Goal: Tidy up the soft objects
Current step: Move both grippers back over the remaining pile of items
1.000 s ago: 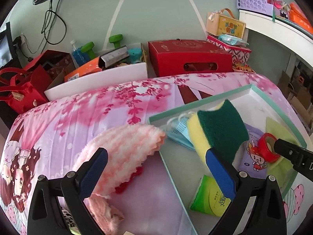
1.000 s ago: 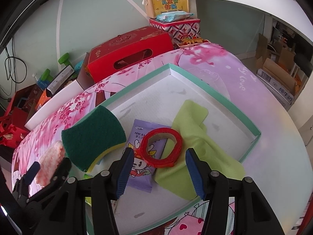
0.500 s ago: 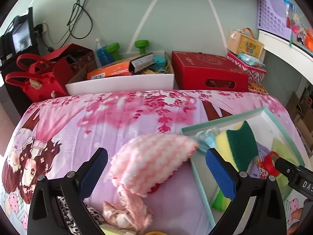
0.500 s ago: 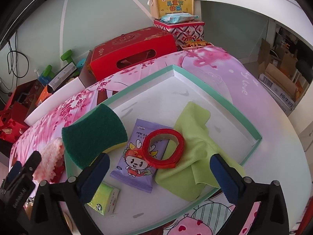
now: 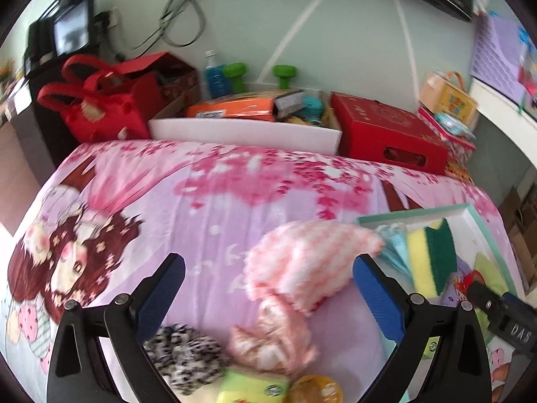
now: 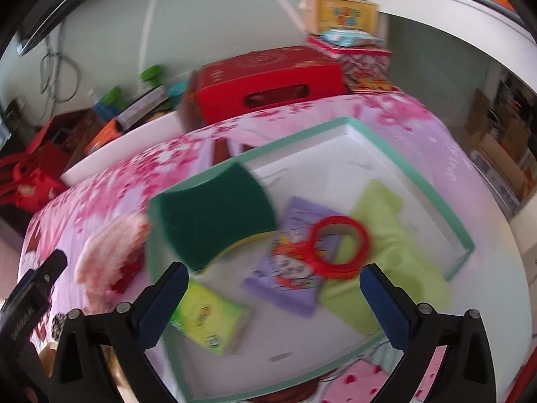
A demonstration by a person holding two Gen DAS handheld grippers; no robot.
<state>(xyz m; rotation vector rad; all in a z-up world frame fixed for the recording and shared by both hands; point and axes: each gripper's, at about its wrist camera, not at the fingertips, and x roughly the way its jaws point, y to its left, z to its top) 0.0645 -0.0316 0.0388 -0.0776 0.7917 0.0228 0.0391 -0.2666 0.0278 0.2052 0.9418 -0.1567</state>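
My left gripper (image 5: 268, 265) is open above the pink bedspread, and nothing sits between its pads. Just ahead of it a pink-and-white fluffy cloth (image 5: 308, 258) lies against the tray's left corner, with a crumpled pink cloth (image 5: 272, 339) below it. My right gripper (image 6: 273, 275) stands wide open and holds nothing. It hangs over the green-rimmed tray (image 6: 419, 184). Inside the tray lie a green-and-yellow sponge (image 6: 214, 215), a lime cloth (image 6: 386, 258), a red tape roll (image 6: 339, 245), a purple packet (image 6: 295, 268) and a yellow-green tissue packet (image 6: 208, 315).
A black-and-white scrunchie (image 5: 181, 352), a yellow-green packet (image 5: 251, 386) and an orange round thing (image 5: 315, 389) lie near the bed's front edge. A white bin (image 5: 245, 131), a red box (image 5: 389, 134) and red bags (image 5: 100, 107) line the far side.
The right gripper's jaws spread wide from around the red tape roll, which stays in the tray. Both grippers drew back; the left one shifted left, away from the tray.
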